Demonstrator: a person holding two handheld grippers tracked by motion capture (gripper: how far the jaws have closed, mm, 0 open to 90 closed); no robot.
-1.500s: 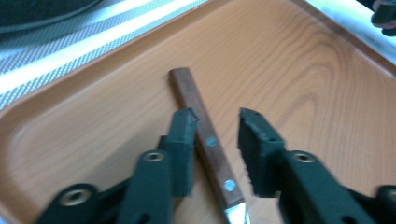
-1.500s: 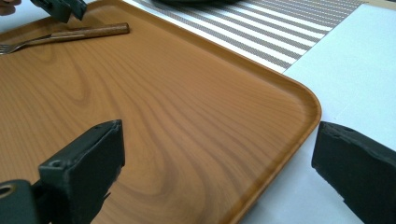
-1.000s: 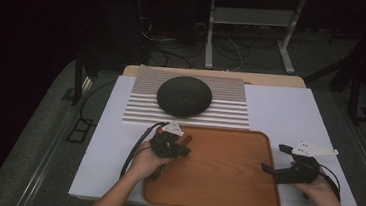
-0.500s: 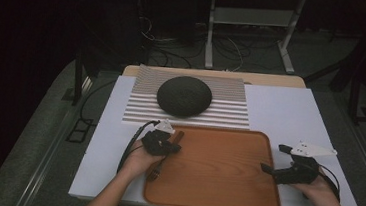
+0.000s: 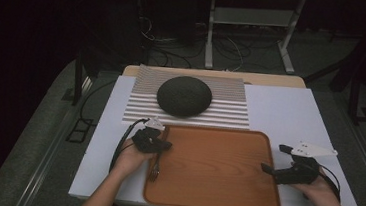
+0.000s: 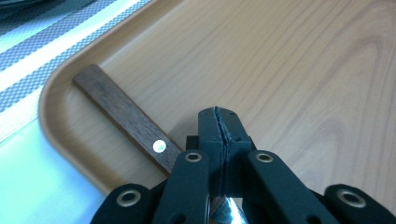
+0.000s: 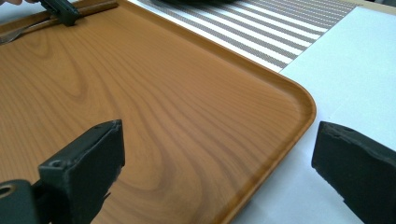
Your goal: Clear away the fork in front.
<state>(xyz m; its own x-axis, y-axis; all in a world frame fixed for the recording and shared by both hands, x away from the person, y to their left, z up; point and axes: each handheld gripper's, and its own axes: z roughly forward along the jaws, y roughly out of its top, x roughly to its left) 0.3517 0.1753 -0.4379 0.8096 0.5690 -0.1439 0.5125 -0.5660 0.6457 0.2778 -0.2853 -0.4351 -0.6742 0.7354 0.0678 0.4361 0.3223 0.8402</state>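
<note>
A dim room with cables and a metal stand on the floor lay behind the white table (image 5: 280, 111), where a striped mat (image 5: 230, 109) carried a dark domed bowl (image 5: 184, 96) just beyond a wooden tray (image 5: 220, 171). Over the last second the left gripper (image 5: 160, 144) had slid from a spot inside the tray toward its left rim, taking the fork (image 5: 154, 169) with it. Its jaws were pressed together on the fork at the neck, with the wooden handle (image 6: 126, 116) lying along the tray's corner and the tines pointing back toward the person. The right gripper (image 5: 270, 168) had not moved; it rested at the tray's right edge with its jaws spread wide and nothing between them. The fork seemed about to be set down beside the left rim, so a release probably came next.
</note>
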